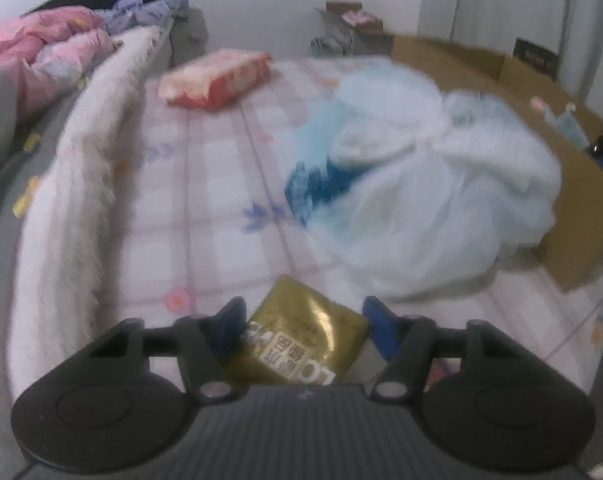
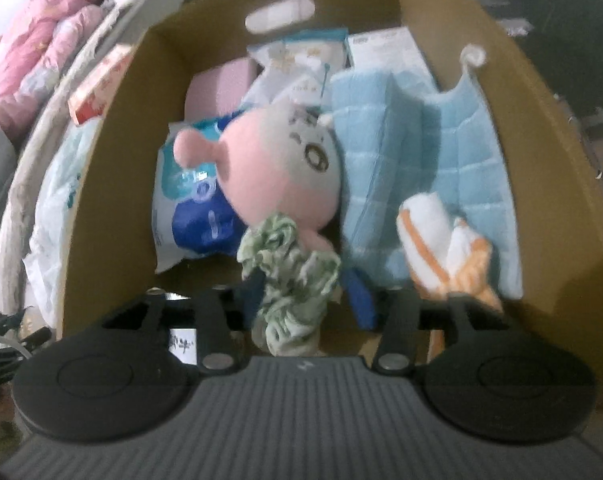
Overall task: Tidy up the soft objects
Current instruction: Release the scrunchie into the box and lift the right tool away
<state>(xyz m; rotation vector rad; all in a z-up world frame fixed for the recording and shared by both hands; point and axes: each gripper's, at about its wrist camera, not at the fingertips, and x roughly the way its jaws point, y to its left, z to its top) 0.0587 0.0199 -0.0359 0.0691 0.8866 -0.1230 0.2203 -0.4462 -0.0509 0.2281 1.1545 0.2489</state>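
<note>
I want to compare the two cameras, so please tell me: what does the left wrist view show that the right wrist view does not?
Only the left wrist view: a gold foil packet between the open jaws of the left hand-held gripper, on the checked bedsheet.

Only the right wrist view: the inside of the cardboard box, with a pink plush toy, a light blue quilted cloth and an orange-striped white cloth; a green-patterned cloth sits between the right hand-held gripper jaws, which stand apart.

Both: the red-and-white packet, the pink bedding and the white plastic bag.
</note>
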